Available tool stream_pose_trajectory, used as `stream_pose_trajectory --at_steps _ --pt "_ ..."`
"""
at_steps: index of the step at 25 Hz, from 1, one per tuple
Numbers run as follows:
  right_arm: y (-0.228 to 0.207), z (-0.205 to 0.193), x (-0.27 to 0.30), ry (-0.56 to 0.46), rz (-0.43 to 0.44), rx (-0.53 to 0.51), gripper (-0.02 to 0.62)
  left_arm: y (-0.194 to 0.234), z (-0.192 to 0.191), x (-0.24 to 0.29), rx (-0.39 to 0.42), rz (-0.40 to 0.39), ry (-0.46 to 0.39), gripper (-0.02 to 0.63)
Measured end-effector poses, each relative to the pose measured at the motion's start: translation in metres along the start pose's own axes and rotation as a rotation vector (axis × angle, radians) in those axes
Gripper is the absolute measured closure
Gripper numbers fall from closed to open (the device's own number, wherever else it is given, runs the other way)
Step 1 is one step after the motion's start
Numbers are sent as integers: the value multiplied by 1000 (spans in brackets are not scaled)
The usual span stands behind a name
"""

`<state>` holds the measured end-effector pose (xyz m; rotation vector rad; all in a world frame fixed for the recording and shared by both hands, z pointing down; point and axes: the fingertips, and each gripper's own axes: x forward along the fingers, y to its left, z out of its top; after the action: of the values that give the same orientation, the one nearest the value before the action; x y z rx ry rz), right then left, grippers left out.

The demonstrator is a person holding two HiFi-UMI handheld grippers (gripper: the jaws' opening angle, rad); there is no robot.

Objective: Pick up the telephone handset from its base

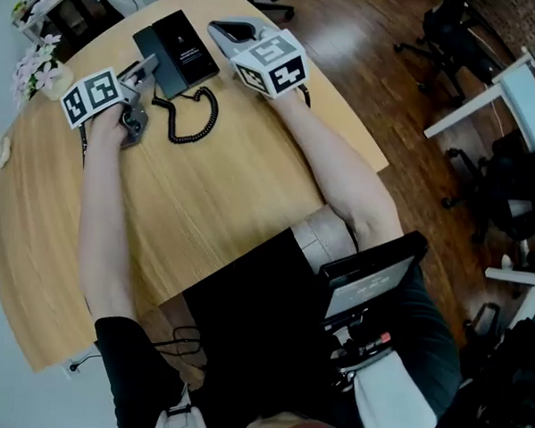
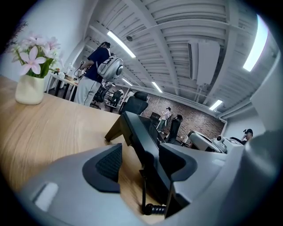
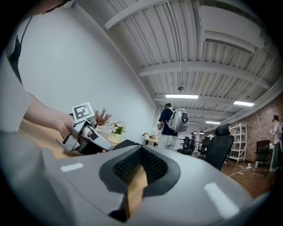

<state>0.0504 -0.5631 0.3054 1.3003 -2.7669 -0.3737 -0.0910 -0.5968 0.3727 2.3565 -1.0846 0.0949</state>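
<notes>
A round wooden table (image 1: 214, 206) fills the head view, with a black telephone base (image 1: 191, 45) near its far edge. The handset (image 1: 153, 59) lies in its cradle along the base's left side. The left gripper (image 2: 142, 164) is wide open; the phone's near end stands between its pads with wood showing on the left, so nothing is held. The right gripper (image 3: 138, 170) sits just right of the base, close to the table's rim, jaws nearly together and empty. A coiled cord (image 1: 196, 120) loops just in front of the phone. A flower vase (image 1: 38, 70) stands near the left rim. Bare wood stretches towards the person.
</notes>
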Motion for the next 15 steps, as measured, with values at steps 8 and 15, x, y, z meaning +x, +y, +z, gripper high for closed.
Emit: stream_pose_trajectory --at_steps 8,15 --pt "6 1 -4 20 25 22 592 -8 3 -2 23 43 6 354" --pt "1 -9 -8 37 17 19 592 -13 -5 10 30 12 23 354"
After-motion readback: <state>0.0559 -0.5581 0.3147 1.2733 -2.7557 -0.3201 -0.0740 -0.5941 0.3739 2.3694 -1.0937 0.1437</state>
